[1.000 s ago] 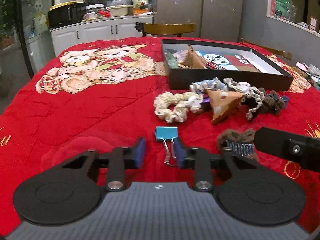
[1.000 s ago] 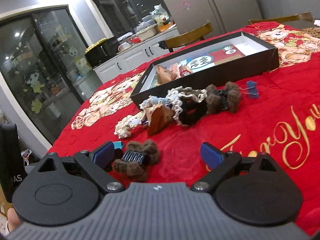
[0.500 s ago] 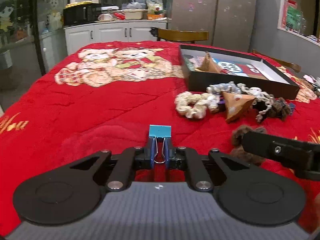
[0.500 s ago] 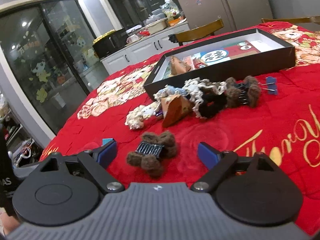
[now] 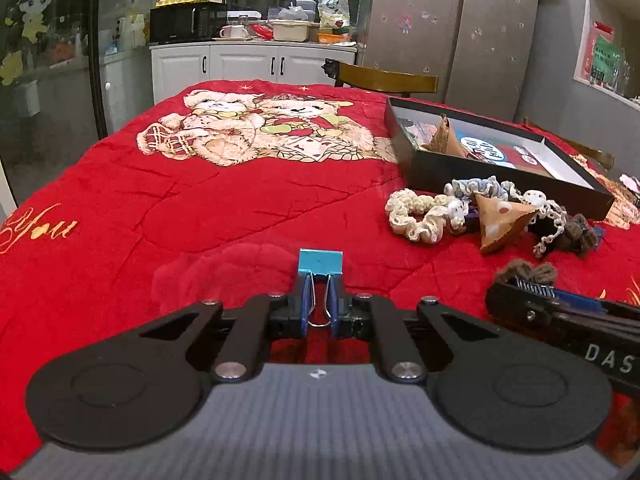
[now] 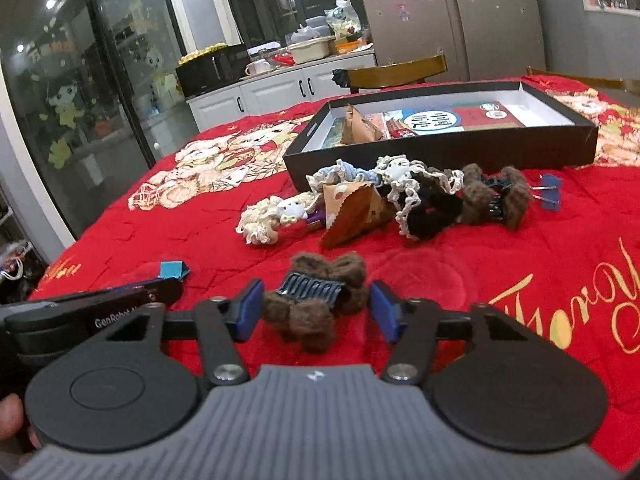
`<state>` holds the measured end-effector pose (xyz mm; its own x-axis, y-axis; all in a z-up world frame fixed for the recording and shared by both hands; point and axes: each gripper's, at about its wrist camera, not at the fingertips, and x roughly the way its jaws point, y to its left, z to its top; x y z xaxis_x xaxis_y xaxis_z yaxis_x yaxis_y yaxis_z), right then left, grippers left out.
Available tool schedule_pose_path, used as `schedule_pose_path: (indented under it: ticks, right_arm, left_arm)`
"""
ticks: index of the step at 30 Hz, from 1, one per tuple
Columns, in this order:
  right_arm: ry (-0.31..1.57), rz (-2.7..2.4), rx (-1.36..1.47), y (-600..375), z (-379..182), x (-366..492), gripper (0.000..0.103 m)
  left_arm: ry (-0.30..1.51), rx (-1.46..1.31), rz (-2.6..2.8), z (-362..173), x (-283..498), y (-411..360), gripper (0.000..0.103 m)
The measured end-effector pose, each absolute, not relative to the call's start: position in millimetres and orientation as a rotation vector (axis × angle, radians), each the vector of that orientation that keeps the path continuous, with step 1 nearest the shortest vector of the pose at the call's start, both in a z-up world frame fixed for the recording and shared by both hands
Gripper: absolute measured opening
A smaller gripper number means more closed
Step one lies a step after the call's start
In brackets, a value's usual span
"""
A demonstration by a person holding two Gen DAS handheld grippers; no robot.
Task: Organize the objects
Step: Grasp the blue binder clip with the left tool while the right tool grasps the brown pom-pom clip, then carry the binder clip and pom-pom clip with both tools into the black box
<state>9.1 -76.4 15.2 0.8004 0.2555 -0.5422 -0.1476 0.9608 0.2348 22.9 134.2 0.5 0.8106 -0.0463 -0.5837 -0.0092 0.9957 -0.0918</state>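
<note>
So: left gripper [image 5: 320,314] clamped on the blue binder clip [image 5: 320,261], right gripper [image 6: 316,312] spread wide around the brown fuzzy hair claw [image 6: 320,296].

We see the clip at lower centre of the left view, wire handles pinched between the pads, blue body sticking forward over the red blanket [image 5: 160,208]. Claw sits between the right pads; contact we can't tell. Black box [image 6: 460,148] upper right, with a pile of scrunchies [image 6: 400,200] just in front of it.
</note>
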Motion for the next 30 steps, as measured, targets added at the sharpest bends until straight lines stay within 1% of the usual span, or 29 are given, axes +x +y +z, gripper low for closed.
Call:
schedule_pose_path:
  ticks: [4,7,13,30]
  right_arm:
    - [0.595,0.189,0.178,-77.4,15.8,6.7,0.043]
    - [0.586,0.184,0.173,-78.0,16.9,3.7,0.041]
    - [0.562,0.188,0.16,-78.7,20.2,-4.9,0.039]
    - [0.571,0.176,0.215,-96.2,22.5,-17.6,0.039]
  left_arm:
    - [0.624,-0.101,-0.017,0.3,23.0,134.8,0.013]
    - [0.621,-0.101,-0.01,0.8,23.1,134.5,0.013]
    - [0.612,-0.118,0.01,1.2,20.5,137.1,0.013]
    - [0.596,-0.104,0.036,3.7,14.6,134.5,0.013]
